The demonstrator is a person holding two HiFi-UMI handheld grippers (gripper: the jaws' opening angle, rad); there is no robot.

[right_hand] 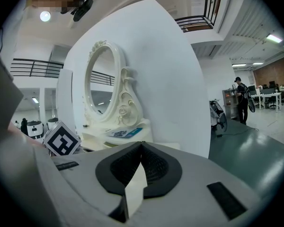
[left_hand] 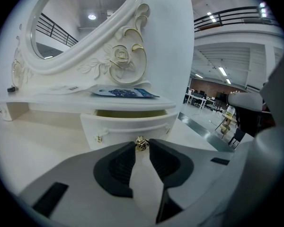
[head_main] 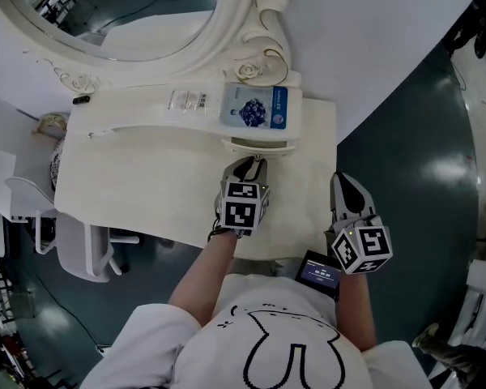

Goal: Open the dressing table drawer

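1. Although pulled out only a little, clearly off its closed seat: the drawer (left_hand: 128, 126) of the cream dressing table (head_main: 146, 193), with a thin strip of yellowish interior showing along the top of the drawer front.
2. Behind and above the drawer: oval mirror (left_hand: 80, 18) in a carved rose-and-scroll frame.
3. Directly over the drawer: raised shelf (head_main: 130, 112), overhanging the narrow gap.
4. Judged as an early part of the opening done; most of the outward pull toward the person left to do.
5. Straight in front of the drawer: left gripper (head_main: 253, 164), jaws about halfway closed, tips pinched on the small gold knob (left_hand: 141, 144) at the middle of the drawer front.
6. To the right of the drawer and well apart from it: right gripper (right_hand: 141, 144), jaws brought together at the tips, nothing between them, taking no part.
7. Above the drawer, flat on the shelf: blue-and-white sachet (head_main: 259, 108).
8. Toward the left end of the drawer front: a second, smaller gold fitting (left_hand: 98, 138), untouched.
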